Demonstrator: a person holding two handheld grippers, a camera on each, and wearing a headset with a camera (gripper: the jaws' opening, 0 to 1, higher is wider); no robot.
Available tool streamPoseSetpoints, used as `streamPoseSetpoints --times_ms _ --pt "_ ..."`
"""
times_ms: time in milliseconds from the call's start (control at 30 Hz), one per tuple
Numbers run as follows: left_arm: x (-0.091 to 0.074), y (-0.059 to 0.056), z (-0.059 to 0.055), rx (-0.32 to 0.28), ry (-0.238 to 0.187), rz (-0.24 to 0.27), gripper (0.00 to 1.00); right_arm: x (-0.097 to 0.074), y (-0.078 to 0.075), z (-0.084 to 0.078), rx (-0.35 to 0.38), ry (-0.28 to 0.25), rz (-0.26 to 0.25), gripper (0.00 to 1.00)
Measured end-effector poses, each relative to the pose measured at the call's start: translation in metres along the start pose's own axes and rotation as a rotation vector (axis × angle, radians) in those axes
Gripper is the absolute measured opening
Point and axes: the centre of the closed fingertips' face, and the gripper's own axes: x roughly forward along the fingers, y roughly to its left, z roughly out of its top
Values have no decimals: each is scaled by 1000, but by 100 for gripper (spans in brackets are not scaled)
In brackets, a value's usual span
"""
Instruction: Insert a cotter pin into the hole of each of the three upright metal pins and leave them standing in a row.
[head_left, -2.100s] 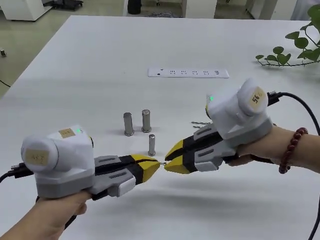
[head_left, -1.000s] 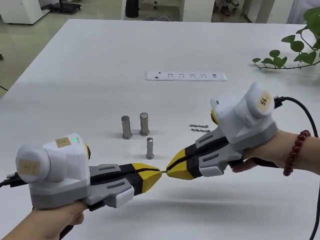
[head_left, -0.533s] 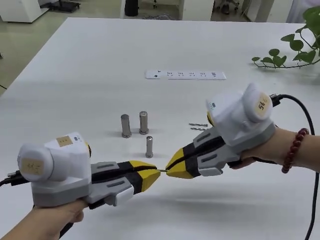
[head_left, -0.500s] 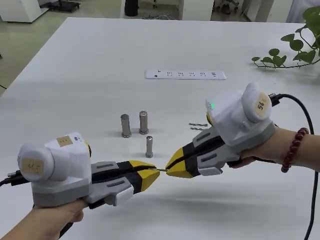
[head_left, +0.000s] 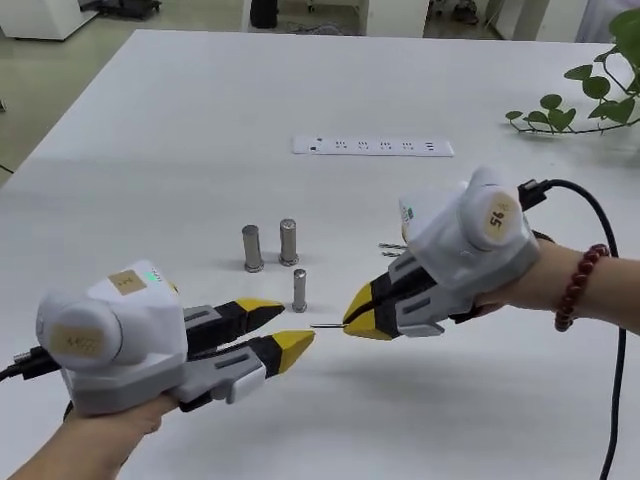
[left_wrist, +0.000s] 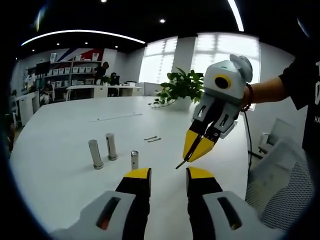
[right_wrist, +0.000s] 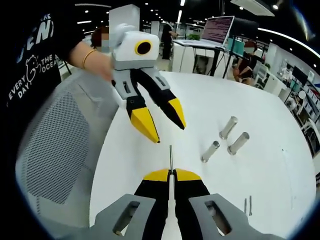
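Three upright metal pins stand on the white table: two side by side (head_left: 252, 248) (head_left: 289, 241) and a shorter one (head_left: 299, 290) in front. My right gripper (head_left: 348, 322) is shut on a thin cotter pin (head_left: 325, 325), which sticks out leftward from its tips above the table. My left gripper (head_left: 297, 325) is open just left of that pin's free end, not touching it. In the right gripper view the cotter pin (right_wrist: 170, 157) juts from my shut jaws toward the open left gripper (right_wrist: 169, 133). In the left gripper view the right gripper (left_wrist: 195, 150) hangs just beyond my open jaws.
Two spare cotter pins (head_left: 392, 248) lie on the table right of the metal pins, partly behind the right gripper. A white power strip (head_left: 373, 146) lies farther back. A green plant (head_left: 590, 90) trails over the back right corner. A mesh chair (right_wrist: 50, 150) stands by the table's near edge.
My left gripper has opened and let go of the cotter pin's end, which both grippers held before. The right gripper keeps the pin. The grippers have drawn slightly apart.
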Motion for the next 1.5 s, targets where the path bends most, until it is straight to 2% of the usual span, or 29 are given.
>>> streamPoseSetpoints --times_ms 167,233,300,500,600,733,933,1033,1333,1500 --pt "4 4 -2 42 7 41 30 0 -12 -5 3 27 -38 0" --pt "5 9 -4 82 21 68 30 0 -17 -7 0 39 -52 0" --pt "7 11 -5 87 30 85 30 -1 -22 -9 6 48 -65 0" --pt "14 20 -5 68 35 127 29 0 -34 -13 15 67 -103 0" --pt "17 24 -8 27 51 146 26 0 -39 -13 19 64 -113 0" --pt "22 33 -10 7 62 204 26 2 -49 -14 16 61 -130 0" --pt "31 39 -8 -7 50 233 25 4 -53 -14 11 55 -133 0" --pt "35 45 -10 -2 61 257 25 6 -57 -15 12 55 -136 0" --pt "45 55 -15 5 86 291 22 12 -65 -17 17 53 -134 0" --pt "54 60 -22 -11 102 298 19 15 -69 -17 18 49 -132 0"
